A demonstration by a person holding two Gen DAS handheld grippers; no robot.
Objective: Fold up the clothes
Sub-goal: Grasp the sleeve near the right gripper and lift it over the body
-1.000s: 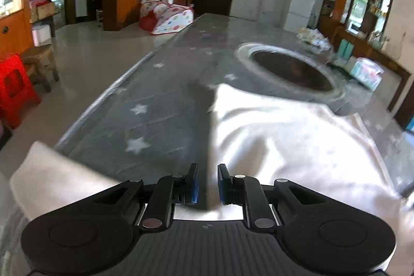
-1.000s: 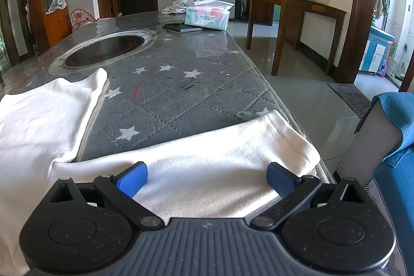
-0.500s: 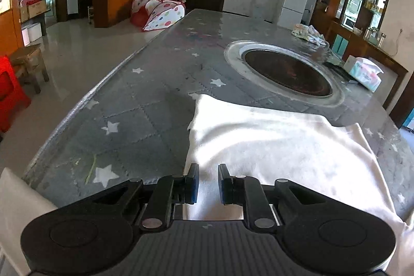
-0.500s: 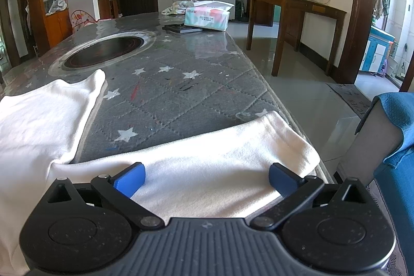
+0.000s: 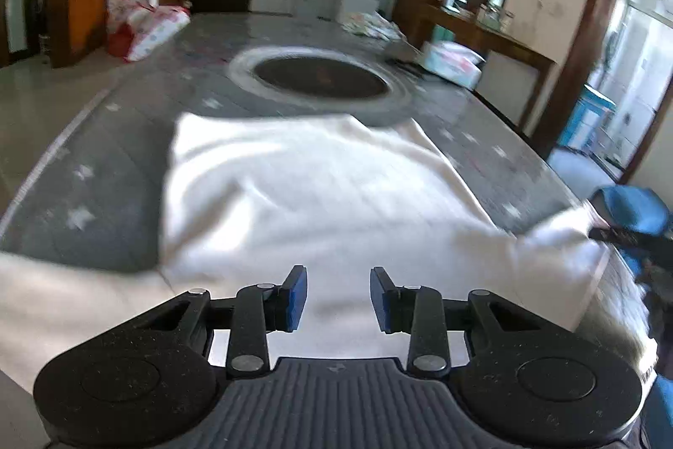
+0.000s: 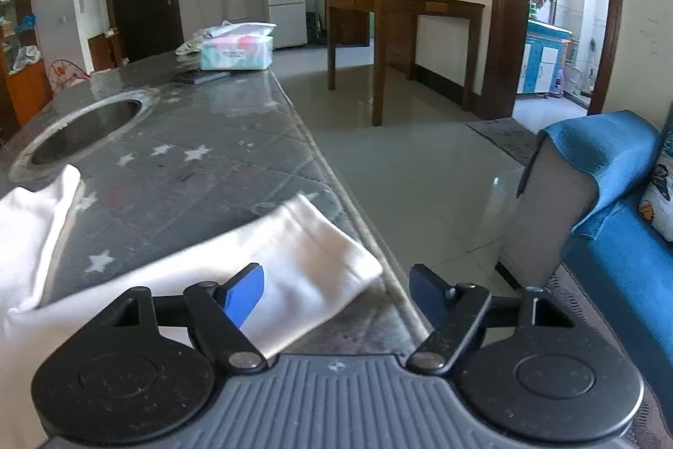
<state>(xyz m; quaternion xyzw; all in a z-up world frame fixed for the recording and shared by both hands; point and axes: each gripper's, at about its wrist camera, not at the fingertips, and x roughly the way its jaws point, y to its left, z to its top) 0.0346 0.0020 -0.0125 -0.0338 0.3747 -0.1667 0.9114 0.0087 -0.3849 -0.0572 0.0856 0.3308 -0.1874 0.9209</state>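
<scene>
My right tool [image 6: 336, 291], its jaws apart and just been closing on nothing, has the white shirt's [image 5: 319, 196] sleeve [image 6: 311, 255] lying crosswise ahead-left on the counter [image 6: 218, 137]. My left tool [image 5: 338, 297], just been opening, hovers empty over the body. The collar is out of view.

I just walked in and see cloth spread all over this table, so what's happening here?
A person with a handheld gripper in each hand is folding a white garment laid flat on the grey star-patterned table cover. The left gripper hovers over the body of the garment; its jaws have just been opening and nothing is pinched between them. The right gripper is at the sleeve near the table's edge; its jaws have just been closing but are not yet pressing on the fabric.
</scene>
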